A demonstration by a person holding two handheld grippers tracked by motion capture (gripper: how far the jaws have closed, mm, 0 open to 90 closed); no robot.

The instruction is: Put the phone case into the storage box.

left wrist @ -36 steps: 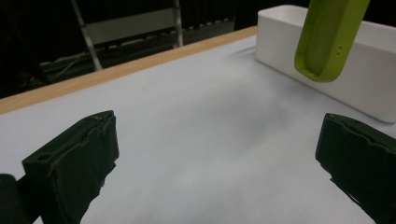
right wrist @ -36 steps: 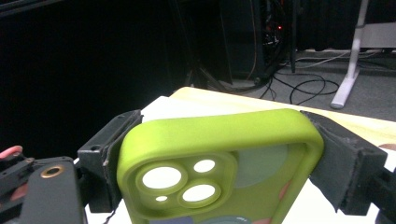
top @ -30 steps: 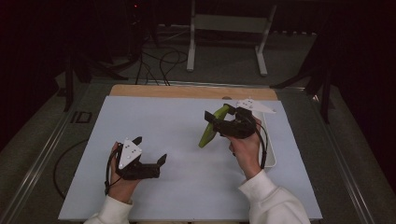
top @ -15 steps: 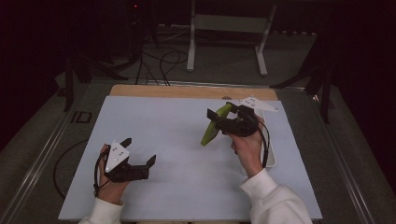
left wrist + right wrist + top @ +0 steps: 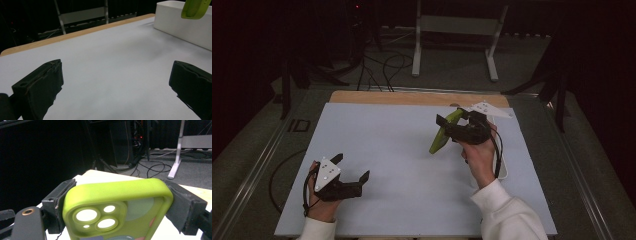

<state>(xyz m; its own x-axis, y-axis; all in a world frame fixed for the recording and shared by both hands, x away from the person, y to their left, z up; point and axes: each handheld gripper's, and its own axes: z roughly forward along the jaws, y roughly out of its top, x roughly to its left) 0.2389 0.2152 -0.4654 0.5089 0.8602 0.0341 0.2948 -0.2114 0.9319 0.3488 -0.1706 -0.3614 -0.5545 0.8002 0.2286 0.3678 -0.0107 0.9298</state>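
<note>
Overhead, right gripper [image 5: 451, 120] clamped across a lime-green soft phone case [image 5: 117, 207], held tilted above the pale grey table mat [image 5: 397, 150] by a white tray [image 5: 180, 22]. Left gripper [image 5: 353, 167] low at near-left corner, jaws wide apart, nothing between.

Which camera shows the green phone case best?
The right gripper view: the phone case sits close up, camera cutouts clear, clamped between the right gripper's jaws. The high view shows it small and edge-on; the left gripper view catches just one corner.
</note>
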